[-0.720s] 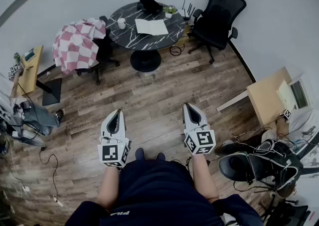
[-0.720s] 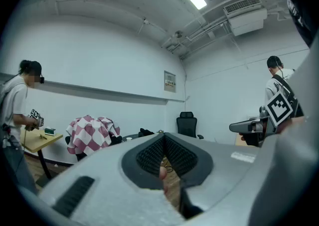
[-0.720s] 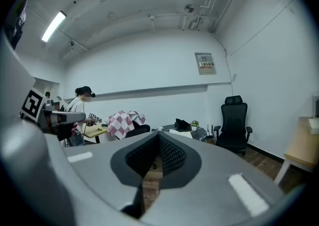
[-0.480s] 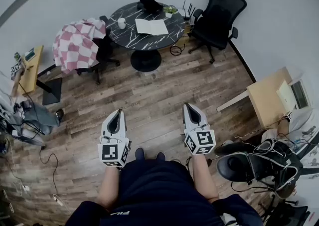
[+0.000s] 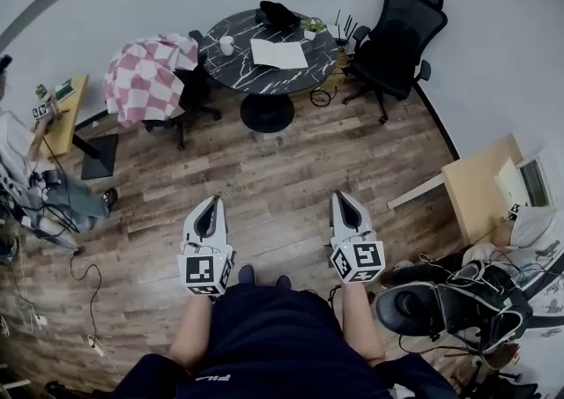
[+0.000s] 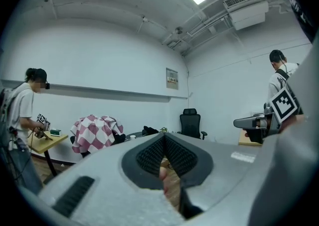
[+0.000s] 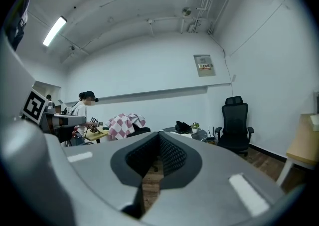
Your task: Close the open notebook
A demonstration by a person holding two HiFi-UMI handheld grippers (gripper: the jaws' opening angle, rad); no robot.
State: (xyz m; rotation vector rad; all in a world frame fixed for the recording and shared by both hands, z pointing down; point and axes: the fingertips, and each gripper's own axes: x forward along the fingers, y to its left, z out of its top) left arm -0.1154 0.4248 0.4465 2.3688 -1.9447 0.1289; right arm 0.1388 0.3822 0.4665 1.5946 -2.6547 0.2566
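Observation:
The open notebook [image 5: 279, 54] lies with its white pages up on the round black marble table [image 5: 238, 67] far across the wooden floor. My left gripper [image 5: 211, 201] and right gripper [image 5: 342, 195] are held side by side at waist height, well short of the table. Both are shut with nothing between the jaws. In the left gripper view the left gripper [image 6: 163, 136] points toward the distant table. In the right gripper view the right gripper [image 7: 159, 134] points the same way.
On the table stand a white cup [image 5: 227, 43], a black bundle [image 5: 278, 14] and a small plant [image 5: 312, 27]. A checkered cloth [image 5: 145, 76] covers a chair at left; a black office chair [image 5: 397, 32] stands at right. A wooden desk [image 5: 480, 186] and cabled gear [image 5: 449, 309] flank my right.
The head view has shifted slightly: the table and chairs sit a little further right and lower. Both grippers stay shut and keep their places in front of me.

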